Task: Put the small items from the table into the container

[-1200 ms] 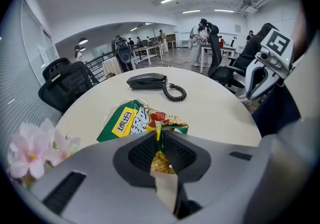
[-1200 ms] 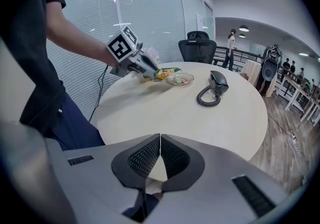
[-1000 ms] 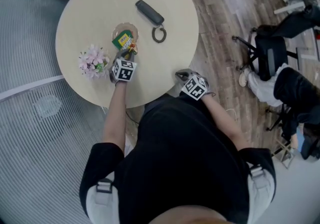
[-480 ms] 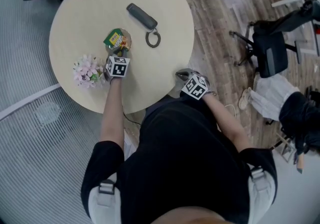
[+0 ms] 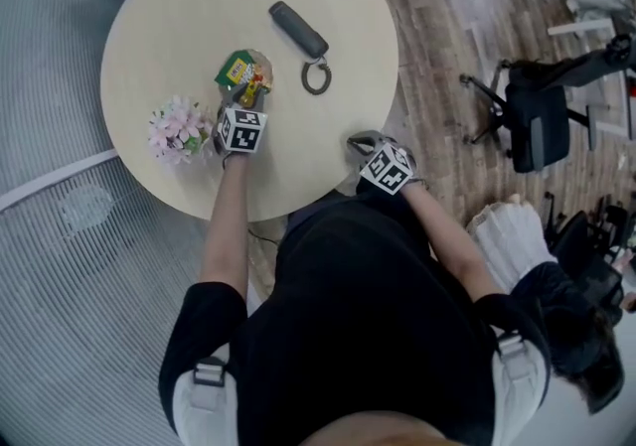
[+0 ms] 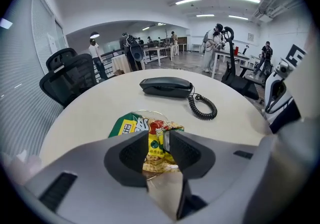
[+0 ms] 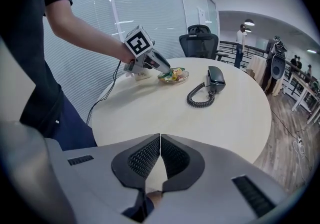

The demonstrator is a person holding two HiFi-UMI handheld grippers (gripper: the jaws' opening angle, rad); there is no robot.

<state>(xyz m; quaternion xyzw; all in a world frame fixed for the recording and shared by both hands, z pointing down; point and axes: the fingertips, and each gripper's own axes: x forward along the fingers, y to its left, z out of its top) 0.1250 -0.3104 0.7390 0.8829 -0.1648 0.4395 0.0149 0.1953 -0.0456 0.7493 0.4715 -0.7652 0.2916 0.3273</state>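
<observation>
Left gripper view: left gripper (image 6: 159, 140) jaws opening, yellow packet (image 6: 155, 154) between them, lying in dish (image 5: 262, 63) with green packet (image 6: 126, 126). Right gripper (image 7: 159, 143) closed, empty, at table (image 5: 179, 7) edge.

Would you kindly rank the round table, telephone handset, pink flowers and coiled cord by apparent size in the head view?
1. round table, by far.
2. telephone handset and pink flowers: about alike, the handset longer, the flowers broader; I would not rank them.
3. coiled cord.
</observation>
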